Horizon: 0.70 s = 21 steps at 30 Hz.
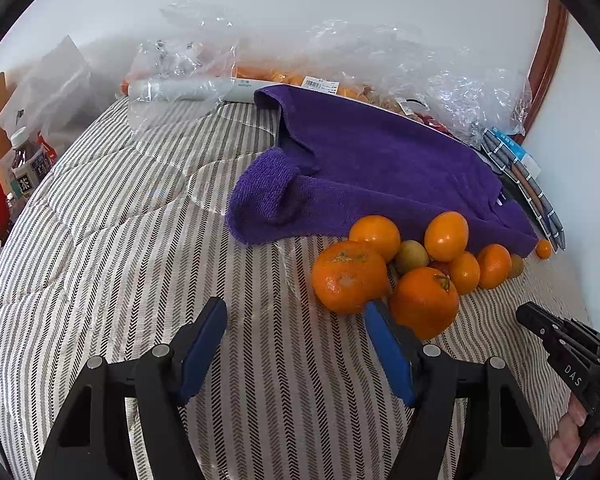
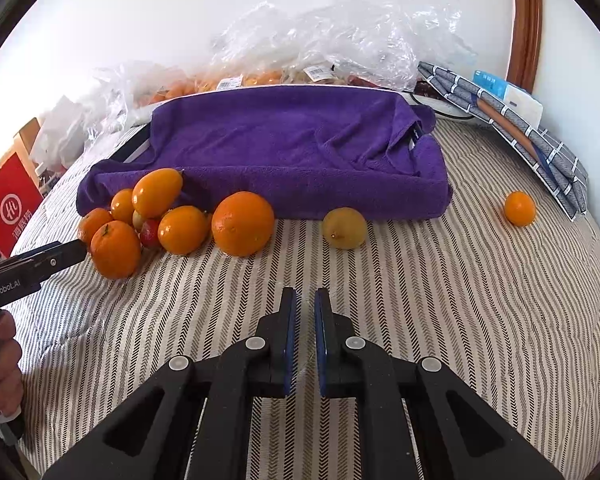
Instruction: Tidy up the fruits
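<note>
A pile of oranges (image 1: 350, 276) and smaller fruits lies on the striped bedcover in front of a purple towel (image 1: 364, 168). My left gripper (image 1: 296, 316) is open and empty, its right finger (image 1: 384, 344) touching or just beside the nearest orange (image 1: 424, 306). In the right wrist view the pile (image 2: 180, 228) is at left, with a big orange (image 2: 242, 222), a yellow-green fruit (image 2: 344, 227) alone in the middle and a small orange (image 2: 519, 208) at right. My right gripper (image 2: 305, 300) is nearly shut and empty, short of the fruit.
The towel (image 2: 300, 148) covers a box-like shape. Clear plastic bags of fruit (image 1: 300, 72) lie behind it by the wall. Folded checked cloth (image 2: 532, 140) lies at right. A bottle (image 1: 24, 160) and red bag (image 2: 12, 204) stand off the left edge.
</note>
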Each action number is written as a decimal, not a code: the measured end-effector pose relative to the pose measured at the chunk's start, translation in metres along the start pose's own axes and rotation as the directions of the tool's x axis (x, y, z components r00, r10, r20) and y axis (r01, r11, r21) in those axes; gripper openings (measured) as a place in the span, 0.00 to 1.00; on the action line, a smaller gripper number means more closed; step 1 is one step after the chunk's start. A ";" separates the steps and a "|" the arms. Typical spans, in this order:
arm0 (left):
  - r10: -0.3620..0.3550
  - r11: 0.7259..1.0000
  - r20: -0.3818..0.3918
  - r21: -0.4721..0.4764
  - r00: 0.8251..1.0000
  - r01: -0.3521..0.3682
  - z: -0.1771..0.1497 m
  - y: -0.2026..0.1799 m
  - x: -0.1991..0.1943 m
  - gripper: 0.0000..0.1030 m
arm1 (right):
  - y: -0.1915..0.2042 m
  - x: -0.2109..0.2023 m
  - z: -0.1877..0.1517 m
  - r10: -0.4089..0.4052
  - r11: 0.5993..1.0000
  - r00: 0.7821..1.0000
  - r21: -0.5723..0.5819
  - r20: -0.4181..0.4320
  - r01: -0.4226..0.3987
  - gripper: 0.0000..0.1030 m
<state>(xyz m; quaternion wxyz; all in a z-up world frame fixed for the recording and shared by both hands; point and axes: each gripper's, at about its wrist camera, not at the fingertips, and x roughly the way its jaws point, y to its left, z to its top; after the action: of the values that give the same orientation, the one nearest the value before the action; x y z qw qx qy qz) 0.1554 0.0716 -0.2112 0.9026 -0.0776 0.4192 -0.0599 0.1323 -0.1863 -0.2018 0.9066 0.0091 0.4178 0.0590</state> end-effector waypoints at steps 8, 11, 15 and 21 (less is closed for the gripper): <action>-0.074 0.997 0.014 -0.029 0.997 0.074 0.001 -0.004 0.002 0.28 | 0.001 0.002 0.000 0.008 1.000 1.000 0.000 0.001 -0.008 0.09; -0.078 0.996 0.012 -0.040 0.997 0.078 0.000 -0.003 0.001 0.21 | 0.000 0.002 -0.001 0.009 1.000 1.000 0.005 0.003 -0.009 0.09; -0.057 0.997 0.012 -0.045 0.998 0.058 -0.002 -0.001 -0.004 0.20 | -0.003 0.000 -0.002 0.012 1.000 1.000 0.015 0.010 -0.012 0.09; -0.040 0.996 -0.017 -0.079 0.999 0.039 -0.002 0.009 -0.004 0.20 | -0.008 -0.002 -0.004 0.013 1.000 1.000 0.025 0.019 -0.014 0.09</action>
<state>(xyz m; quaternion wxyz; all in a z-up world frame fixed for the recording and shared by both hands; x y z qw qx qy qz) 0.1514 0.0807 -0.2107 0.8937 -0.1206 0.4277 -0.0620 0.1287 -0.1942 -0.2031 0.9098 0.0241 0.4099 0.0598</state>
